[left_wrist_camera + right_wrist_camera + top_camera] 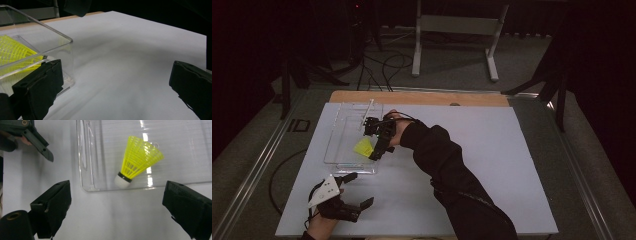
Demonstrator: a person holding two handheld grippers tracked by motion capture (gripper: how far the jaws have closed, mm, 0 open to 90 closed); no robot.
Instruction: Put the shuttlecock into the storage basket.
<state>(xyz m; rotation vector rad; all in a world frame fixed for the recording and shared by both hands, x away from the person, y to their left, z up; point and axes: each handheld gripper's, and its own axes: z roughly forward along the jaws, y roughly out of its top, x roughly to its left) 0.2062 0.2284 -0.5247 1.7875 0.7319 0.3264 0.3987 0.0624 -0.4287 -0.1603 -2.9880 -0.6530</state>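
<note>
Item: yellow shuttlecock (138,160), lying on its side in clear tray (85,157) on white surface (492,150), cork toward near wall.
R tongs (379,142): over tray, jaws wide apart, nothing btwn them; shuttle looks released, so placing step seems done.
L tongs (357,190): open, empty, just beside tray corner.
Next, my guess: lift R clear w/o knocking tray wall.

- Room was pretty dark, with grey carpet floor (452,65) all around.
- White sheet (492,165) covered the counter, wood edge (422,97) peeking out at the far side.
- White metal stand (457,30) behind it, black cables (384,67) lay on the floor.
</note>
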